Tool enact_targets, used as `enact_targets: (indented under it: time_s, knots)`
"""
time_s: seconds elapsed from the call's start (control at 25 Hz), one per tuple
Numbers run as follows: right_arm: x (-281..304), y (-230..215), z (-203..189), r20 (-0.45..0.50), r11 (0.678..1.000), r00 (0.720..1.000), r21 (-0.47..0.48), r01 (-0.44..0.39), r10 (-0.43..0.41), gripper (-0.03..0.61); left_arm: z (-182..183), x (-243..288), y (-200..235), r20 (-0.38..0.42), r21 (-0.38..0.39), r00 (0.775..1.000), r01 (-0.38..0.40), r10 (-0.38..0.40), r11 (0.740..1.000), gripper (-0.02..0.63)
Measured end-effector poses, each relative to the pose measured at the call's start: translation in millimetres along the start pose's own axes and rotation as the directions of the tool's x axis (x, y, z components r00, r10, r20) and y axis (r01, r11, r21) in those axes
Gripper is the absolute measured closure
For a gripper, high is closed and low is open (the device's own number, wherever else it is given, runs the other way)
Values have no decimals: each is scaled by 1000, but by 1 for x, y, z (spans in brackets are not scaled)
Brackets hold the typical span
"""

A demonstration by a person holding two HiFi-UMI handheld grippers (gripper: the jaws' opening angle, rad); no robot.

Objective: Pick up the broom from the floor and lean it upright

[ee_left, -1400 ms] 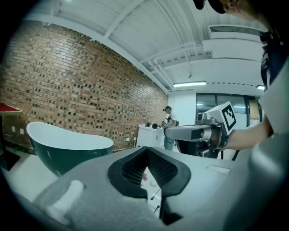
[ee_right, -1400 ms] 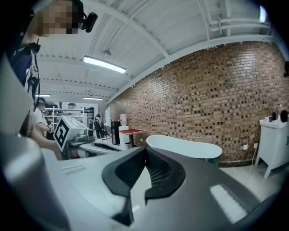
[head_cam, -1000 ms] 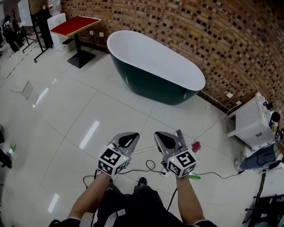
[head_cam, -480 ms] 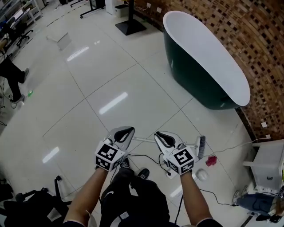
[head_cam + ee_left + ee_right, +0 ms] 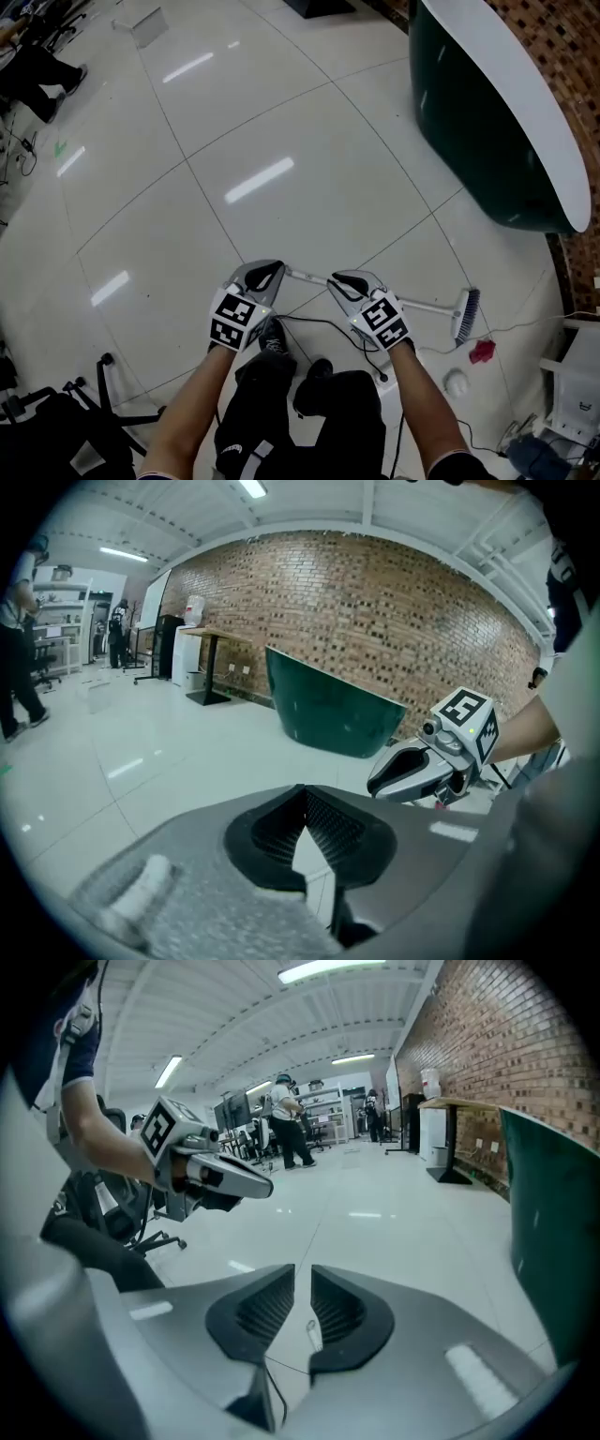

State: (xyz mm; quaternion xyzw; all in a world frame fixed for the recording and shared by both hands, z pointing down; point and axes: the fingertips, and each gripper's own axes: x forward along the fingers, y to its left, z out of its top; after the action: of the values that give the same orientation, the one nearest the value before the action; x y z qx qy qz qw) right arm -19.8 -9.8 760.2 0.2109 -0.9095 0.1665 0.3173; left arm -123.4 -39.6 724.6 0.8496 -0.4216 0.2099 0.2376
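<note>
The broom lies flat on the white tiled floor, its thin pale handle (image 5: 427,305) running left to right and its brush head (image 5: 466,315) at the right end. Both grippers hang low just over the handle's left part. My left gripper (image 5: 262,276) (image 5: 303,794) is shut, tips touching, with nothing in it. My right gripper (image 5: 354,280) (image 5: 302,1274) has its jaws opening to a narrow gap with only floor showing between them. Each gripper view shows the other gripper beside it: the right gripper (image 5: 427,766) and the left gripper (image 5: 211,1171).
A dark green bathtub (image 5: 497,122) with a white rim stands at the upper right by the brick wall. A black cable (image 5: 319,328), a red object (image 5: 482,352) and a white ball (image 5: 455,382) lie near my feet. A chair base (image 5: 94,394) sits at the lower left.
Both grippers have dropped from chest height to just above the floor, over the broom handle. The head view has tipped down, so the bathtub has slid to the upper right.
</note>
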Motion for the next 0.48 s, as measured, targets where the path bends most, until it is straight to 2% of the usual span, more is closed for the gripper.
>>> enact_targets:
  time_s: [0.12,0.28,0.48]
  knots:
    - [57,3,-55,-56,998,996,-17,-67,66,518,-62,28,28,-45,-11,998,-46,45,999,614]
    - [131,-4,-116,-123,991,985,-46,-129,122,504,-126,70,64,-64,-18,996,-68,67,997,614]
    - [205,-6,-185,-207,977,962,-81,-197,177,480,-199,108,98,-96,-66,991,-104,97,992,614]
